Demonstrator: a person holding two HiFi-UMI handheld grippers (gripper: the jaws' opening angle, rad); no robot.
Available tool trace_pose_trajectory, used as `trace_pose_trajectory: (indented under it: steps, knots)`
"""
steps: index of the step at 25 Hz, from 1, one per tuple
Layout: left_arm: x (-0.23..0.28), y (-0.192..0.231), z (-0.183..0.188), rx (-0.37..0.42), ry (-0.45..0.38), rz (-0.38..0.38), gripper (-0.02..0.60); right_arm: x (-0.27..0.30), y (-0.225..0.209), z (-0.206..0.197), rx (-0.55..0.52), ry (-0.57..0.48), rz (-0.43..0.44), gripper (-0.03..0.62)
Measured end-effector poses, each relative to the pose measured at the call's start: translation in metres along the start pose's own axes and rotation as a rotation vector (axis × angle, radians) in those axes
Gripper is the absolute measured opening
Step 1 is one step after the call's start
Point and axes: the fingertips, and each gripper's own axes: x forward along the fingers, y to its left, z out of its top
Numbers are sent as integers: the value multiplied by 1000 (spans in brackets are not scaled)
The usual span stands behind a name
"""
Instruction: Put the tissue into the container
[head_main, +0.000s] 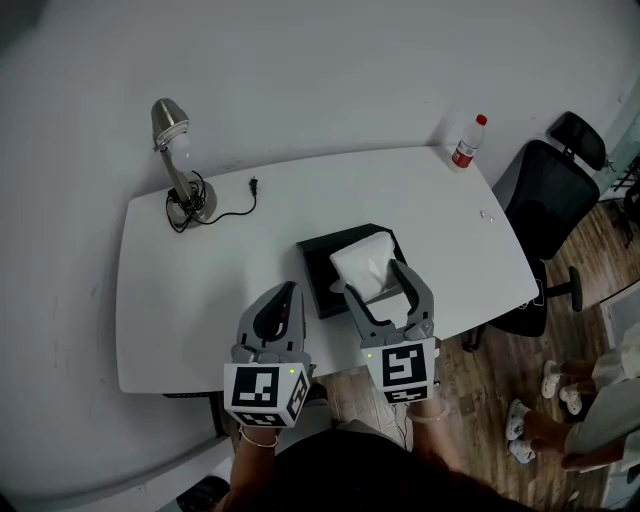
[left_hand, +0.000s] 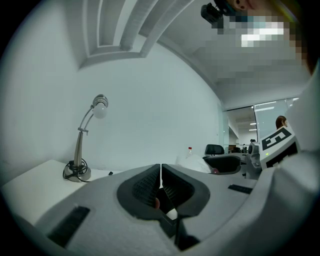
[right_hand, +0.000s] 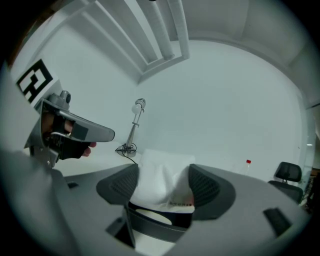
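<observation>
A white pack of tissue is held over the black rectangular container on the white table. My right gripper is shut on the tissue pack, whose body bulges between the two jaws. My left gripper hangs to the left of the container, near the table's front edge, with its jaws pressed together on nothing. In the head view the tissue hides much of the container's inside.
A silver desk lamp with a black cord stands at the table's back left. A small bottle with a red cap is at the back right corner. A black office chair sits right of the table.
</observation>
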Motion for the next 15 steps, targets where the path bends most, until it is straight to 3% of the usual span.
trace_pose_trajectory:
  steps: [15]
  knots:
    - [24,20,-19,-35,42,0,29,33,0,-37,22,128,12,336]
